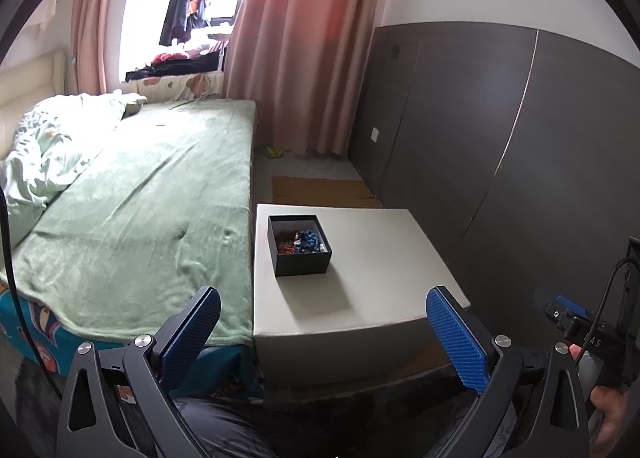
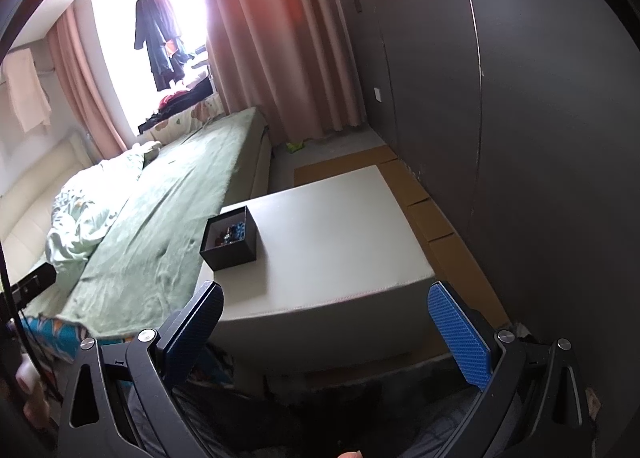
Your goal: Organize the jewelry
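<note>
A black open box stands on the white table, near its left edge by the bed. Inside lies a heap of beaded jewelry, red and blue with some white. The box also shows in the right wrist view, with the jewelry partly hidden by its wall. My left gripper is open and empty, held back from the table's front edge. My right gripper is open and empty, also short of the front edge of the table. The right gripper's body shows in the left wrist view.
A bed with a green blanket runs along the table's left side. A dark wardrobe stands to the right. Flat cardboard lies on the floor between table and wardrobe. Pink curtains hang at the far end.
</note>
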A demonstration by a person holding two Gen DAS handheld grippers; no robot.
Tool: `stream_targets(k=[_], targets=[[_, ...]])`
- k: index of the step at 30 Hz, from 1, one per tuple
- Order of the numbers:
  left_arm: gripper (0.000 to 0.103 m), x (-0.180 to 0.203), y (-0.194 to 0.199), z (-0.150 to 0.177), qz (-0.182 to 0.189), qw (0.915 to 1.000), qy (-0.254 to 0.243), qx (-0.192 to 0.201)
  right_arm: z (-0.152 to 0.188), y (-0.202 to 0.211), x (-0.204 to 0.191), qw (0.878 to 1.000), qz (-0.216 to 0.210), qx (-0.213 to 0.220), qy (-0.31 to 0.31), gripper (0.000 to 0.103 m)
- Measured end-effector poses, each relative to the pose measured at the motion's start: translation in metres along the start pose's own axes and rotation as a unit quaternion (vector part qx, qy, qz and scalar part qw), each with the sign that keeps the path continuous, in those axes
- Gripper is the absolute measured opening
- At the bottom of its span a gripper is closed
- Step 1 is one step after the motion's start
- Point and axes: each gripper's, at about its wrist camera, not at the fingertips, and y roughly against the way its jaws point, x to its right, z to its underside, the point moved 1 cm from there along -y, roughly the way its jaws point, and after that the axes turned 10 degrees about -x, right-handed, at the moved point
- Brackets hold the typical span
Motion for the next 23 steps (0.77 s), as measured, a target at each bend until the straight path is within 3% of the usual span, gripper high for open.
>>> stream_targets(k=[23], targets=[[0.102,0.0004,0.0037,0.0108,-0.013,0.9999,0.006,0.009,0.0061,-0.0007,-0.0046,1.000,0.003,-0.004,0.013,0.103]])
